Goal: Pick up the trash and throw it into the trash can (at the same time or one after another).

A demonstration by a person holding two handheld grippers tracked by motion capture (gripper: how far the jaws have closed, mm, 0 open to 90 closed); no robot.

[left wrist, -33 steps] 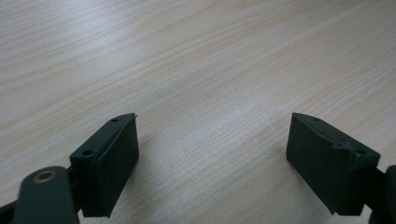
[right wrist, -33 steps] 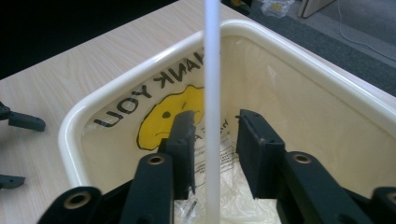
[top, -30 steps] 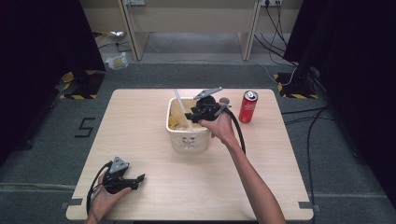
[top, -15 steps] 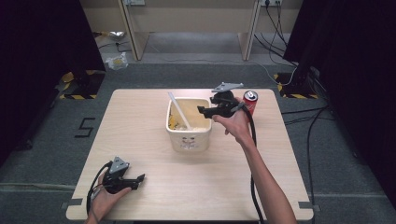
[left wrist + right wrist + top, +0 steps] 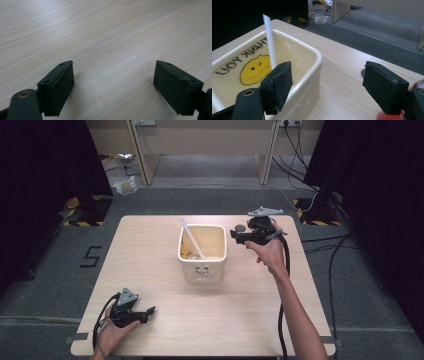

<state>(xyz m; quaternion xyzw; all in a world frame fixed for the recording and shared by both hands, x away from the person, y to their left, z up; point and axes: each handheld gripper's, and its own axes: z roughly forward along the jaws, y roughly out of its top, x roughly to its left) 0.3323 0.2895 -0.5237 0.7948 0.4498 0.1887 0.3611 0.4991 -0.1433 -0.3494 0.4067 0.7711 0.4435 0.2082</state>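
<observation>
A cream square tub stands mid-table, and a white stick leans inside it. In the right gripper view the tub's rim lies left of the jaws, with a yellow face and "THANK YOU" printed inside. My right gripper hovers just right of the tub and points left at it. Its jaws have just been opening and nothing is between them. My left gripper rests open on the table's front left, with bare wood between its jaws.
A red can sits close under the right gripper's right jaw. The wooden table ends near the left hand at the front. A black cable trails along the right forearm. Grey floor and dark curtains surround the table.
The right hand has drawn back from over the tub to its right side, and its jaws have opened. The white stick stays in the tub. The left gripper has not moved.
</observation>
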